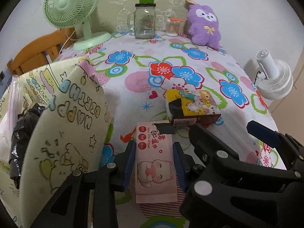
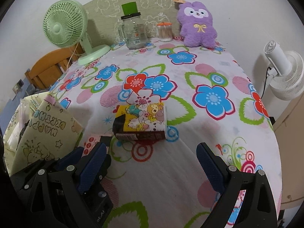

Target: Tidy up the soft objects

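Gift bag (image 1: 62, 125) in pale yellow, printed with a birthday greeting, fills the left of the left wrist view, its mouth gaping toward the upper left — likely the place where the soft things are being gathered, since dark crinkled plastic already sits inside; how much else it holds is hidden by its own wall. At lower centre the left gripper (image 1: 154, 163) is clamped on a pink pack of wipes (image 1: 155, 159), both blue pads pressed against the pack's long sides, held just right of the bag as if on its way in. Whether the pack's lower end rests on the worktop (image 1: 190, 57) cannot be told. Just beyond it, right of centre, a yellow tissue pack (image 1: 191, 106) lies on the floral cloth, waiting its turn. At the lower right the right gripper (image 2: 152, 161) intrudes, black frame only; its own view shows the fingers standing wide apart with nothing between them — ready, I judge, for the tissue pack ahead. Far back, upper right, a purple plush (image 1: 204, 24) leans upright against the wall.
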